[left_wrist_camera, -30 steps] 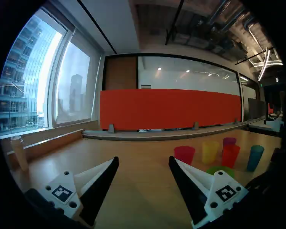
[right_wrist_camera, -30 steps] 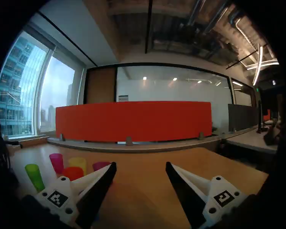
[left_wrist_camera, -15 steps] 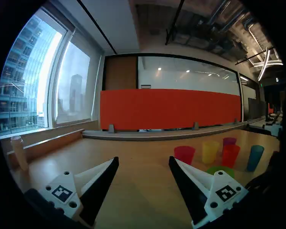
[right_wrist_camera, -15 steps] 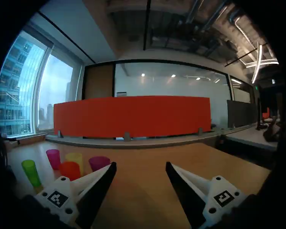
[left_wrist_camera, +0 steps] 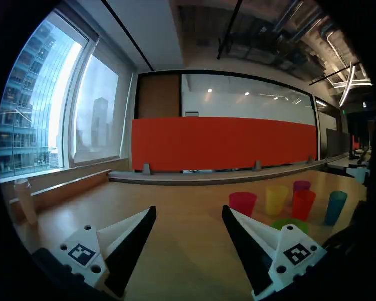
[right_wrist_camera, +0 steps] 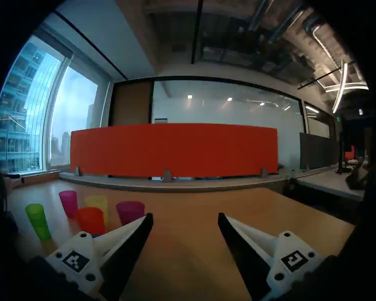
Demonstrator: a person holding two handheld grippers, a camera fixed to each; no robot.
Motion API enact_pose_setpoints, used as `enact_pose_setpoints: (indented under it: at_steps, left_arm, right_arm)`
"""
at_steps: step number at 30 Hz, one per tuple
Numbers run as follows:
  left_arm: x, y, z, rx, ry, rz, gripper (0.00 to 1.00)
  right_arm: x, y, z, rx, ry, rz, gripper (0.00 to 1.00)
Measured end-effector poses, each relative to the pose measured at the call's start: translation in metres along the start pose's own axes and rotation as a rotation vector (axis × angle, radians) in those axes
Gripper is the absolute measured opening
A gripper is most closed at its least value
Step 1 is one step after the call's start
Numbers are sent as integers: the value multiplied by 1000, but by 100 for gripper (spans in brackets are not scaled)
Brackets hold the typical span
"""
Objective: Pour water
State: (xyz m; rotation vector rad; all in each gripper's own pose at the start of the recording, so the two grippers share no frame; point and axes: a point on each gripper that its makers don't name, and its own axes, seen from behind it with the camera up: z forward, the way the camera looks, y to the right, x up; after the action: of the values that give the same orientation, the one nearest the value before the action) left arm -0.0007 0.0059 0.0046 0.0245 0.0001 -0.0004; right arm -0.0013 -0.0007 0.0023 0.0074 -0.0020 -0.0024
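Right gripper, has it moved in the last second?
Yes. The right gripper has tipped slightly downward: the red divider and orange cup sit higher in its view.

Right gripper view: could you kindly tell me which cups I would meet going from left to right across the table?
Green cup, pink cup, orange cup, purple cup.

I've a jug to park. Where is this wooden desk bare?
Bare: the wooden desk between the purple plastic cup and the long orange partition; also between the tan window-side cup and the red plastic cup. Crowded: the coloured cup cluster.
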Motion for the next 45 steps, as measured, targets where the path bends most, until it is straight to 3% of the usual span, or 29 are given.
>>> enact_pose_setpoints:
  at_steps: [45]
  left_arm:
    - [0, 1, -1, 0, 0, 0, 97]
  right_arm:
    - [1, 0, -2, 3, 2, 1, 100]
